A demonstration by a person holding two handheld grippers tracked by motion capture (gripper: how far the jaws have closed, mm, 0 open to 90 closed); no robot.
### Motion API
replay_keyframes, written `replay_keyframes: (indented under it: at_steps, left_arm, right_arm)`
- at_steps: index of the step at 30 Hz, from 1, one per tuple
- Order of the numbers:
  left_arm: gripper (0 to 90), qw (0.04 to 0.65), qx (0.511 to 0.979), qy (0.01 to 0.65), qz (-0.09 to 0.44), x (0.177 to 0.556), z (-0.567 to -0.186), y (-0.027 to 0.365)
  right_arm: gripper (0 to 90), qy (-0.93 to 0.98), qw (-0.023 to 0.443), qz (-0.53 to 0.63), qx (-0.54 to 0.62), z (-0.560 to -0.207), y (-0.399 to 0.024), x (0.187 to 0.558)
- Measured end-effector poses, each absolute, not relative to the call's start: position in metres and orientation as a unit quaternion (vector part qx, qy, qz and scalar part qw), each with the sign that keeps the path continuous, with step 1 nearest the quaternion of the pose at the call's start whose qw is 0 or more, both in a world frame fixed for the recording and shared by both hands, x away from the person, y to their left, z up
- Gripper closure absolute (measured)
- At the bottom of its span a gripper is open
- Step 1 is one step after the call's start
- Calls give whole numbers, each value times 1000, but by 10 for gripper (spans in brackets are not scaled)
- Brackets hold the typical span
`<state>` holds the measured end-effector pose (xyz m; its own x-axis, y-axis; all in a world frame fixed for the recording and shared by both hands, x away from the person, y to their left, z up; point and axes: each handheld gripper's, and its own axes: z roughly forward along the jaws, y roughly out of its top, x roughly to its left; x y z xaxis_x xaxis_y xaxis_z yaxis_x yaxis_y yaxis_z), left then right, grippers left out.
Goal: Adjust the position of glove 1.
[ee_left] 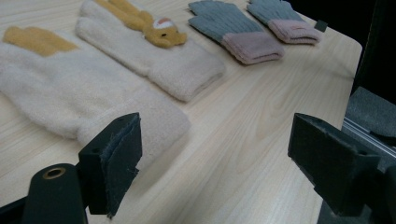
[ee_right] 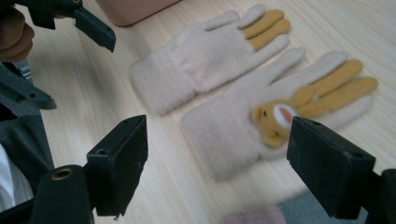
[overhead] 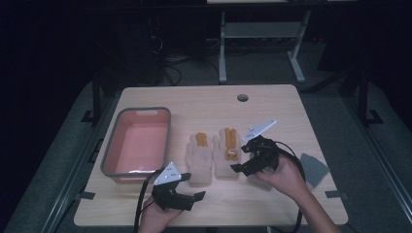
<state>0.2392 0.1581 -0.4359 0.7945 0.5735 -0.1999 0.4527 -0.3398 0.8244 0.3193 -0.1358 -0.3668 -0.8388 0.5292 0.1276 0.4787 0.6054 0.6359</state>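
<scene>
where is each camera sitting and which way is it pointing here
High view: above the person's side, looking forward and down on the table; both hands, the left gripper and right gripper show, plus the pink tub.
Left gripper view: rides the left gripper, looking low across the cream gloves toward the grey gloves; its open jaws show.
Right gripper view: rides the right gripper, looking down at the cream gloves; its open jaws and the other hand show.
Shared: all see the cream gloves.
</scene>
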Motion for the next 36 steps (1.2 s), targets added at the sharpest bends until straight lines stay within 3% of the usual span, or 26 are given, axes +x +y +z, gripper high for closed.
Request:
replay_keyframes:
  at_steps: [26, 36]
  left_arm:
    - [174, 485, 815, 312, 61, 240, -437, 157]
    - [173, 481, 816, 315, 60, 240, -438, 157]
  right_arm:
    - [252, 918, 42, 275, 282, -403, -102, 375]
    - [317, 925, 46, 238, 293, -423, -98, 390]
